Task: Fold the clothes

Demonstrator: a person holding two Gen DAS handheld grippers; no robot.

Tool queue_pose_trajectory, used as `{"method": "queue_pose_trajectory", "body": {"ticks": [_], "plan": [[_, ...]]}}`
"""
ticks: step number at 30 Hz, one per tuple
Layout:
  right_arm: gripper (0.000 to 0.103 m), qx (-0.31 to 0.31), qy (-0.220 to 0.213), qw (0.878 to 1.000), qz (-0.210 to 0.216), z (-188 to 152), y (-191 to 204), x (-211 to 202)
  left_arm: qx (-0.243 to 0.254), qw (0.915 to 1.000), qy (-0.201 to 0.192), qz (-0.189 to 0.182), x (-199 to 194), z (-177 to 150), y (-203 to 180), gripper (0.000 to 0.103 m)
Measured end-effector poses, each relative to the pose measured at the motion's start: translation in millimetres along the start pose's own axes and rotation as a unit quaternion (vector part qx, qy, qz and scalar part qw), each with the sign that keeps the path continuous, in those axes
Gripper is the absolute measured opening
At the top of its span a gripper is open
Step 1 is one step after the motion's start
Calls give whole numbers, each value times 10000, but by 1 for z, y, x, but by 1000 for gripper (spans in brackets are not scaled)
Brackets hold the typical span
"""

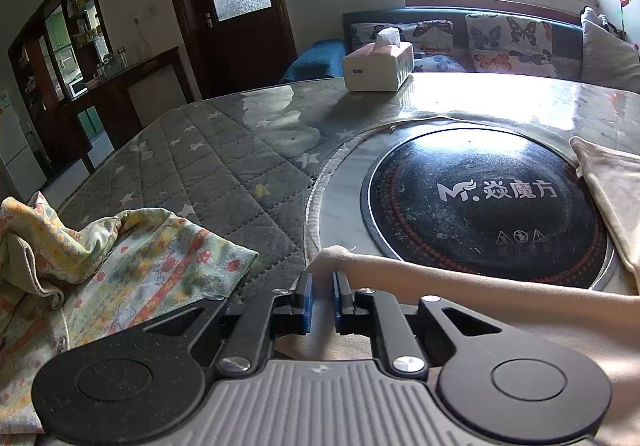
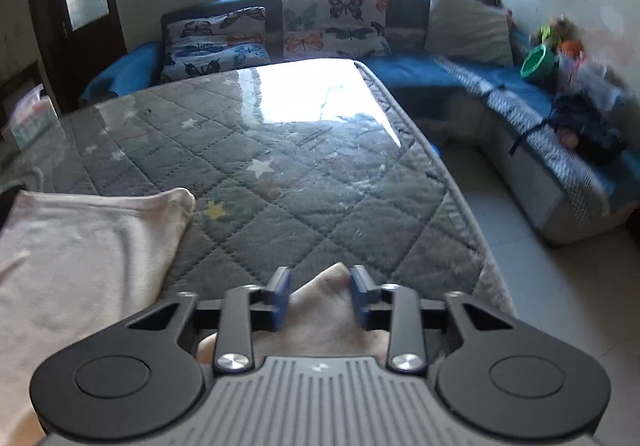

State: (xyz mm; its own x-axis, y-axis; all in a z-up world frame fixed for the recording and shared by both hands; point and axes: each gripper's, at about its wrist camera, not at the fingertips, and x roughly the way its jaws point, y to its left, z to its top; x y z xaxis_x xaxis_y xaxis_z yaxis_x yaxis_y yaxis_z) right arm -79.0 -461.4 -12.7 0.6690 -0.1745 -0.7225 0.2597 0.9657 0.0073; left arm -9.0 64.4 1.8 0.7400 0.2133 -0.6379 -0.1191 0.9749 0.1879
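A beige garment (image 1: 460, 286) lies across the near part of the table, and a folded edge of it shows at the right (image 1: 612, 197). My left gripper (image 1: 322, 286) is shut on a corner of this garment, which pokes out past the blue pads. In the right wrist view the same beige garment (image 2: 80, 246) spreads to the left, and another corner of it (image 2: 324, 298) lies between the fingers of my right gripper (image 2: 320, 288). The right jaws stand wide apart, open around the cloth. A crumpled floral cloth (image 1: 132, 266) sits at the near left.
The table has a grey quilted star cover (image 1: 208, 165) under clear plastic. A black round induction hob (image 1: 480, 205) is set into it. A tissue box (image 1: 378, 65) stands at the far side. The table's right edge (image 2: 460, 213) drops to the floor, with a blue sofa (image 2: 460, 73) beyond.
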Motion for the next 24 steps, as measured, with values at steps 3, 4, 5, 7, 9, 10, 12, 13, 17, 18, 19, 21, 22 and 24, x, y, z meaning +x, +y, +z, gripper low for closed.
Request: {"method": "queue_pose_trajectory", "body": {"ticks": [3,4,5,7,9,10,12,13,17,18,19,21,22,24], "plan": [[4,-136,-86,9999,0,1,2,-5,7,10000,-8,-4,0,0,0,12],[4,-165,-129,9998,0,0,2,-8,12,10000,-10,-8,0,0,0,12],[4,-167,-229,9996,19,1,1,-16,9,10000,-12,-16,0,-1,0,12],[4,-132,-501,9986,43,2,-5,-39,-1,10000,-9,-32,0,0,1,12],[3,-99,-778,9969,-4,1,-13,-64,-10,10000,-8,-42,0,-1,1,12],[3,-82,-916,9958,-28,1,-17,-77,-11,10000,-10,-46,0,-1,1,12],[3,1,-1150,9933,-115,-3,-29,-101,-6,10000,-12,-52,0,-1,2,12],[3,50,-1259,9919,-166,-6,-36,-113,-12,10000,-10,-56,0,0,2,12],[5,218,-1188,9912,-545,-30,-68,-139,-25,10000,-13,-72,0,0,2,12],[5,259,-1083,9914,-683,-38,-75,-141,-22,10000,-15,-76,0,0,2,12],[6,292,-933,9916,-844,-47,-81,-141,-18,10000,-18,-78,0,0,2,13],[8,376,-626,9912,-1103,-64,-92,-139,-21,9999,-28,-154,-3,1,1,13],[8,437,-551,9907,-1162,-69,-96,-138,-26,9998,-34,-212,-5,2,0,14],[9,488,-502,9918,-1073,-74,-96,-138,-35,9995,-47,-326,-11,3,-3,16]]}}
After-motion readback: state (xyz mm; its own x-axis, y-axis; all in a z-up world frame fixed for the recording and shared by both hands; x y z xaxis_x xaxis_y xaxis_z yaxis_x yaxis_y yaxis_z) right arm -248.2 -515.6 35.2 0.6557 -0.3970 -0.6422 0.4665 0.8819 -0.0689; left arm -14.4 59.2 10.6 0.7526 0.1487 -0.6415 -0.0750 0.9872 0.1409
